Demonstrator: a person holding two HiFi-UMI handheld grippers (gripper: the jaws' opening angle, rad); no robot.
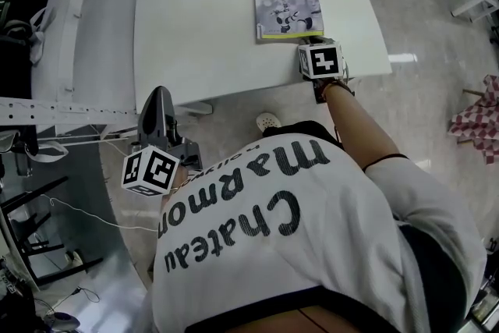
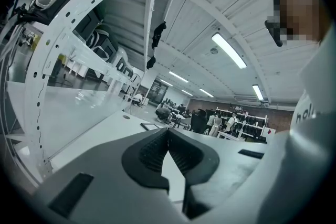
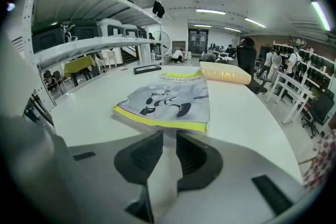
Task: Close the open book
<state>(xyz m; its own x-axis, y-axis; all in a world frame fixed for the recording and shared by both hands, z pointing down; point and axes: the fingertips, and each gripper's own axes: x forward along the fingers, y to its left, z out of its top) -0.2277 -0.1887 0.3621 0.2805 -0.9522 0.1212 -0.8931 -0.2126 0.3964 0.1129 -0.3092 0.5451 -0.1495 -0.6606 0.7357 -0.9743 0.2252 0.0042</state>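
Shirt (image 1: 312, 261), white: large black letters, upside down in the head view, read "Chateau" over "Marmon"; the second word's end was cut off at the fold. Book (image 1: 287, 4) cover: title line printed too small to read.

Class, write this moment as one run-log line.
book: closed, flat on table | right gripper: open, empty, at book's near edge | left gripper: shut, off table

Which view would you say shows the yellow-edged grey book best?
The right gripper view: the yellow-edged grey book lies close, plainly closed. The head view shows it small from above; the left gripper view misses it.
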